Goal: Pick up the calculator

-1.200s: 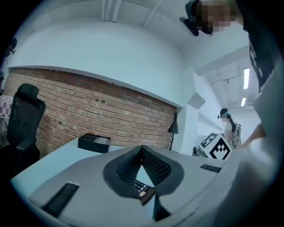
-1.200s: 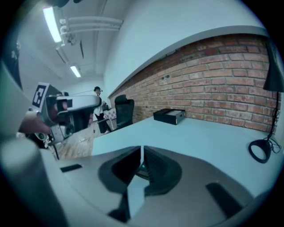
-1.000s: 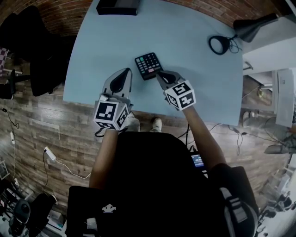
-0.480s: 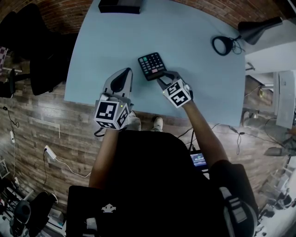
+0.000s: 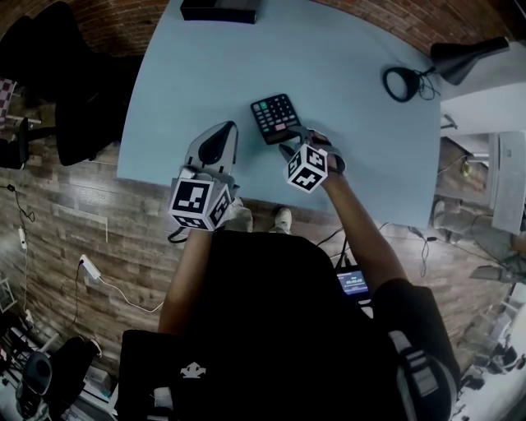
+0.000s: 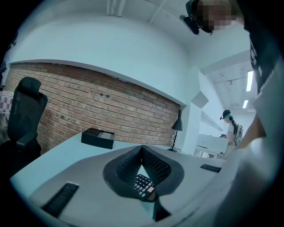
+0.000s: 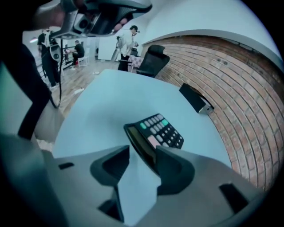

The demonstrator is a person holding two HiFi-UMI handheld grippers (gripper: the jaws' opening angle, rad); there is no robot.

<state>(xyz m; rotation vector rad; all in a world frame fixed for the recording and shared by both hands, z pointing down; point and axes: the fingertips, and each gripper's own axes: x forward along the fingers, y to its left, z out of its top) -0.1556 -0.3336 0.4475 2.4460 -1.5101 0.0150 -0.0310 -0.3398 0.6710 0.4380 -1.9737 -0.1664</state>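
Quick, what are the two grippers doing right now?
Left gripper: jaws shut, empty.
Right gripper: jaws opening, calculator edge between them, not gripped.

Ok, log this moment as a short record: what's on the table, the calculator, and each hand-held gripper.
surface: light blue table
calculator: lying flat on the table, keys up, not lifted
left hand-held gripper: jaws together, holding nothing, left of the calculator
right hand-held gripper: jaws opening, angled down at the calculator's near end; bare table between them, no grip yet
other items: black box at the far edge; desk lamp at the right
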